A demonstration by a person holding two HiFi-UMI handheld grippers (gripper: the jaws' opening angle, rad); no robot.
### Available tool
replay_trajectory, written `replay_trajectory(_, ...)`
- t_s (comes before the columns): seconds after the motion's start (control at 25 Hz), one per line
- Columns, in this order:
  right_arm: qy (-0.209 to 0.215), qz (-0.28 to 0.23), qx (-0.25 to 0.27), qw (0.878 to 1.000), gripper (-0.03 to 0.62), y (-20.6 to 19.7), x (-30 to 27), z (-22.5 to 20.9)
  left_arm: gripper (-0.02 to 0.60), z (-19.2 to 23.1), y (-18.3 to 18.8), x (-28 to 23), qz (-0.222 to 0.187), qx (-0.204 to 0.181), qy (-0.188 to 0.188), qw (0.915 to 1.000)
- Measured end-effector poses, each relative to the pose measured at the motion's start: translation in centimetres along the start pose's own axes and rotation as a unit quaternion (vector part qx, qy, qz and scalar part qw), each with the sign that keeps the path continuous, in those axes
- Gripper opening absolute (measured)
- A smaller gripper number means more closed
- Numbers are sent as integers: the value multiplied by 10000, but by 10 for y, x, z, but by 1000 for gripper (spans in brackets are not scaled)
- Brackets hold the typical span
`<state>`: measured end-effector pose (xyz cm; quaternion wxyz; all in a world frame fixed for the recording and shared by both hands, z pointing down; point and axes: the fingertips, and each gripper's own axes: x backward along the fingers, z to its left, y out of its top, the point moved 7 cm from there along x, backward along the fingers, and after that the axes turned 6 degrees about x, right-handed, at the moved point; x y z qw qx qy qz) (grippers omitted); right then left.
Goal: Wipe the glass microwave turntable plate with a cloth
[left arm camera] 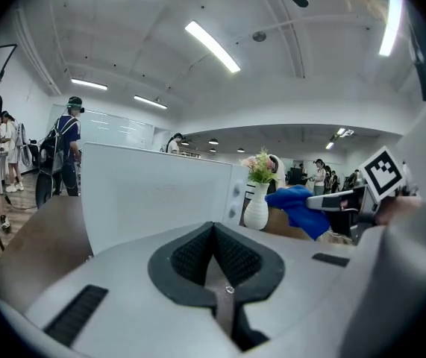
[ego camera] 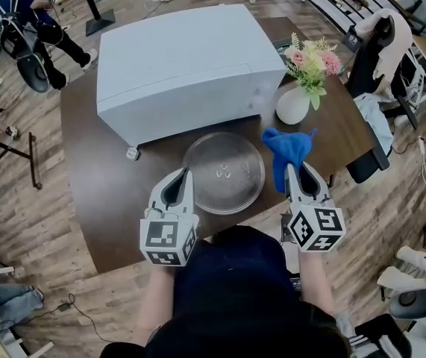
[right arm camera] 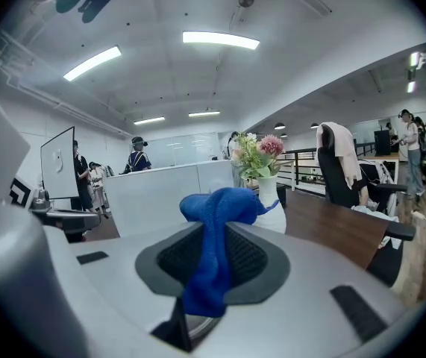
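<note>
The round glass turntable plate (ego camera: 224, 173) lies flat on the dark brown table (ego camera: 108, 192), in front of the white microwave (ego camera: 186, 69). My left gripper (ego camera: 185, 171) is shut with nothing in it, its tip at the plate's left rim. To the plate's right, my right gripper (ego camera: 288, 168) is shut on a blue cloth (ego camera: 288, 149). The cloth (right arm camera: 216, 237) bunches above the jaws and hangs down between them in the right gripper view. From the left gripper view, the cloth (left arm camera: 296, 206) and the microwave (left arm camera: 157, 200) show ahead.
A white vase of flowers (ego camera: 299, 95) stands right of the microwave, close behind the cloth. A black office chair with a garment over it (ego camera: 373, 58) is beyond the table's right edge. People stand at the far left (ego camera: 30, 21).
</note>
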<state>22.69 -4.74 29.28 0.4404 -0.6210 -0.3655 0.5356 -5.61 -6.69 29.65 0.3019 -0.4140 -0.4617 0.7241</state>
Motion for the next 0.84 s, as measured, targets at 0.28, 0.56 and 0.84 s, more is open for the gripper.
replay_trajectory(0.28, -58, 103, -38, 9999, 72, -7, 4, -4, 3, -1, -3, 1, 28, 1, 37, 10000)
replay_trajectory(0.56, -62, 160, -53, 9998, 72, -10, 7, -6, 3, -1, -7, 3, 61, 8, 101, 9999)
replay_trajectory(0.84, -61, 222, -86, 9997, 72, -13, 5, -8, 3, -1, -8, 2, 68, 9, 165, 9998)
